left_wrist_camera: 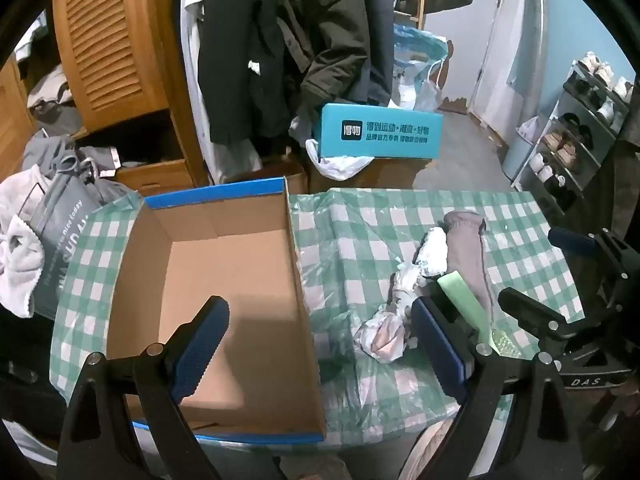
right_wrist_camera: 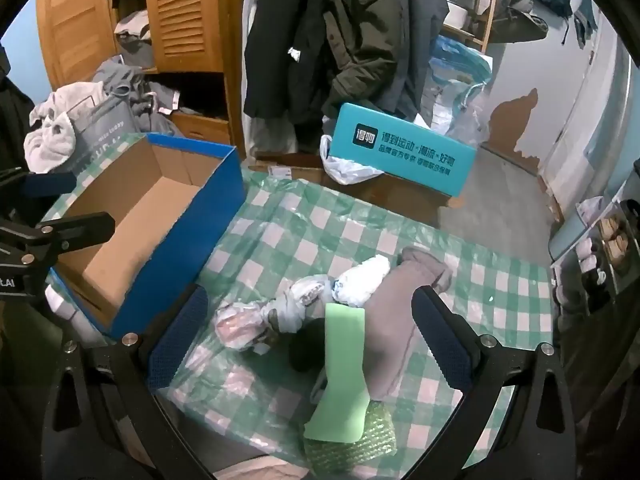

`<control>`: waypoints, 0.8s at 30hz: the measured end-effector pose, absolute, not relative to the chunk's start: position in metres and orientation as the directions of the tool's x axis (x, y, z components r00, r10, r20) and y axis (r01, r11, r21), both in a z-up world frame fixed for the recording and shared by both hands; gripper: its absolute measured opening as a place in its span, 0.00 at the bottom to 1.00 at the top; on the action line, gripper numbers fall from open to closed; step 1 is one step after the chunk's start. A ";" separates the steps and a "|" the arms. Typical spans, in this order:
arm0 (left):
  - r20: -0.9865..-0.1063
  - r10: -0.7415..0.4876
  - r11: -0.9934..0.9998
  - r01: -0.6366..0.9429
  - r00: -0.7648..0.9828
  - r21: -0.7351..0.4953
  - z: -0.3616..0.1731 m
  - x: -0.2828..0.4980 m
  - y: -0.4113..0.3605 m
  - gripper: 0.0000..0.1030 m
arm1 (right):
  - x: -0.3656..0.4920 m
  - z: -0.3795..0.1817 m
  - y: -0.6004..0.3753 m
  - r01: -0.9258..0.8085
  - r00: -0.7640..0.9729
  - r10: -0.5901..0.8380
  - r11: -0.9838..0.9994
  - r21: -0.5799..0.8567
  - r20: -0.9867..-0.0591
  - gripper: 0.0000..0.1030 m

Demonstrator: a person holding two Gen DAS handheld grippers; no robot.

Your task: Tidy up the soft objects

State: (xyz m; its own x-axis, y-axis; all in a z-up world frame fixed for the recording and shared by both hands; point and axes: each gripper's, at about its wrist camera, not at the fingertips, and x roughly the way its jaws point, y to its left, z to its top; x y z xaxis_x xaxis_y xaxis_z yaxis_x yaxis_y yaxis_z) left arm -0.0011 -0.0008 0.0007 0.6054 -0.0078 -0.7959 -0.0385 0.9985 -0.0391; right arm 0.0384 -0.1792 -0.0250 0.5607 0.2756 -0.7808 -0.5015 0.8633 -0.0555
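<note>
Clutter of soft things lies on the green-and-white checked tablecloth point(right_wrist_camera: 500, 292), right of the open blue cardboard box point(right_wrist_camera: 160, 216): a long grey-brown sock point(right_wrist_camera: 394, 332), a white crumpled plastic bundle point(right_wrist_camera: 360, 280), a knotted printed plastic bag point(right_wrist_camera: 256, 320), a pale green foam strip point(right_wrist_camera: 344, 380) and green bubble wrap point(right_wrist_camera: 352, 440) under its near end. The right gripper point(right_wrist_camera: 312, 344) hovers over this heap, jaws spread wide and empty; the left gripper point(left_wrist_camera: 320, 344), equally open, hangs over the box's right wall. Risk lies in the overlap: closing on the foam strip may drag the sock or bubble wrap along. Only the right wrist view shows the bubble wrap fully; the left view shows the box floor bare.
</note>
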 end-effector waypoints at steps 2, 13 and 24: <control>-0.799 0.003 0.999 -0.044 0.601 -0.030 -0.001 -0.002 -0.002 0.91 | 0.039 -0.025 -0.179 -0.501 0.561 0.269 0.864 -0.062 -0.783 0.98; -0.805 0.039 0.997 -0.080 0.592 -0.011 -0.006 0.004 0.010 0.91 | 0.041 -0.029 -0.183 -0.492 0.559 0.272 0.869 -0.050 -0.784 0.98; -0.816 0.028 0.997 -0.078 0.577 -0.021 -0.011 0.003 0.007 0.91 | 0.042 -0.032 -0.183 -0.486 0.535 0.265 0.874 -0.035 -0.802 0.98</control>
